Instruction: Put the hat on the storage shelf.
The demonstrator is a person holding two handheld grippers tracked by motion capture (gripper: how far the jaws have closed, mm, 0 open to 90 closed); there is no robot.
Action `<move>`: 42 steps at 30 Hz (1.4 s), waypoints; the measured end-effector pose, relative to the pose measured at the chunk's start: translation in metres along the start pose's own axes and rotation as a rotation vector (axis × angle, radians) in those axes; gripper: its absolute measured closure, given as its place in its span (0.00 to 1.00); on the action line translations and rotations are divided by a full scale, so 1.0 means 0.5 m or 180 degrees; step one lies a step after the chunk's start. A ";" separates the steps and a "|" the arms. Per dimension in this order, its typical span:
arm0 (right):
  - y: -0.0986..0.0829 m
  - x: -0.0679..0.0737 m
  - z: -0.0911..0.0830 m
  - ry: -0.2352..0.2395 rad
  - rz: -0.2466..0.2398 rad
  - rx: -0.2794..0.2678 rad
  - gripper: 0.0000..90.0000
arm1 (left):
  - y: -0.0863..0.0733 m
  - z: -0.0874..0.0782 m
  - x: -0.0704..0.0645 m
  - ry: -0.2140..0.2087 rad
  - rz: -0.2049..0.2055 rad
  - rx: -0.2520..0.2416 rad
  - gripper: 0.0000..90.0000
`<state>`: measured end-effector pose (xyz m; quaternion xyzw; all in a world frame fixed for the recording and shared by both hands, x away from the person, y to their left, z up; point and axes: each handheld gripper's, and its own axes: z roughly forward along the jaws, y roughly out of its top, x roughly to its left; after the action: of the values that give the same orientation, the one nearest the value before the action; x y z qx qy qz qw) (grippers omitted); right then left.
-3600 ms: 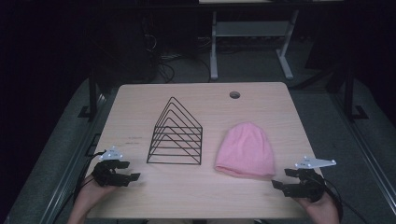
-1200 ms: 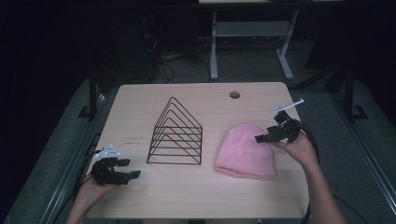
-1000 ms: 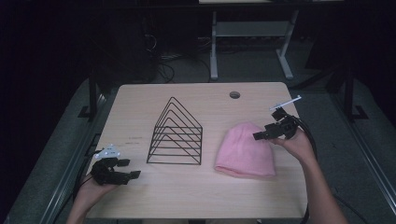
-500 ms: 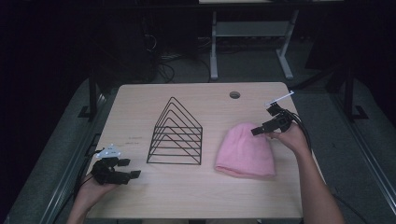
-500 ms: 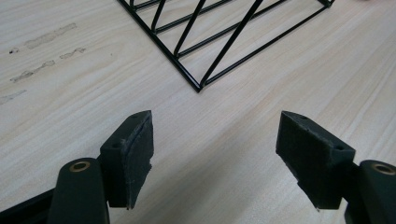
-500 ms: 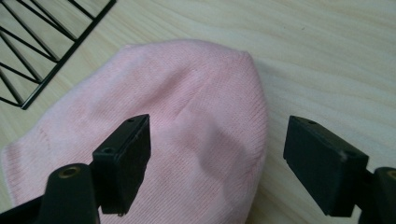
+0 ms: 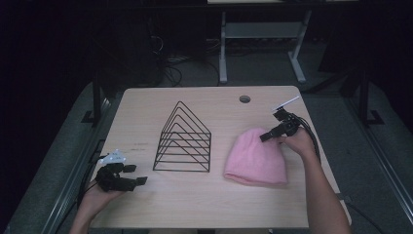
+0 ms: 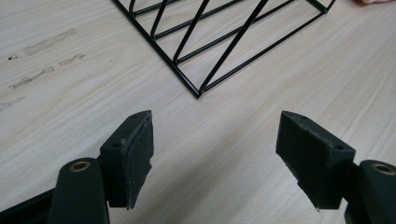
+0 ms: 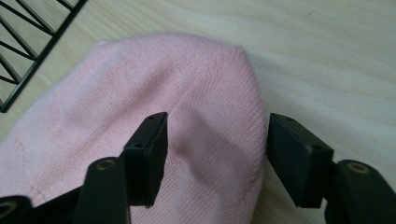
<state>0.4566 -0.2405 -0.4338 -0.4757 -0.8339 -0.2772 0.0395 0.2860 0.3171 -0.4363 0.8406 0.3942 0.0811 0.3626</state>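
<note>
While the pink beanie [image 7: 256, 156] lies flat on the desk [image 7: 146, 112], just right of the black wire rack [image 7: 183, 140], the work looks barely begun. The right tool [image 9: 215, 140] hangs over the hat's rounded crown, jaws spread to either side of it, nothing pinched yet. The left tool [image 8: 215, 149] rests open and empty near the desk's front left, pointing at the rack's corner. Closing on the knit, lifting it and carrying it, likely to the rack, all appear left to do.
</note>
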 end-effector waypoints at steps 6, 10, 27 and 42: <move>-0.005 -0.001 0.024 -0.0036 0.0032 0.0097 0.54 | -0.003 -0.005 0.004 0.0016 -0.0006 -0.0035 0.31; -0.008 0.000 0.025 -0.0046 0.0047 0.0088 0.62 | -0.002 -0.004 0.005 0.0011 0.0015 -0.0014 0.31; -0.023 -0.007 0.023 0.0105 0.0294 0.0025 0.82 | -0.004 -0.001 0.004 -0.0007 0.0013 0.0020 0.31; -0.033 -0.004 -0.028 0.0321 0.0227 -0.0195 0.85 | -0.004 -0.004 0.003 -0.0026 0.0008 0.0061 0.31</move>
<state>0.4412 -0.2555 -0.4296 -0.4915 -0.8045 -0.3246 0.0767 0.2852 0.3202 -0.4364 0.8448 0.3923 0.0744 0.3561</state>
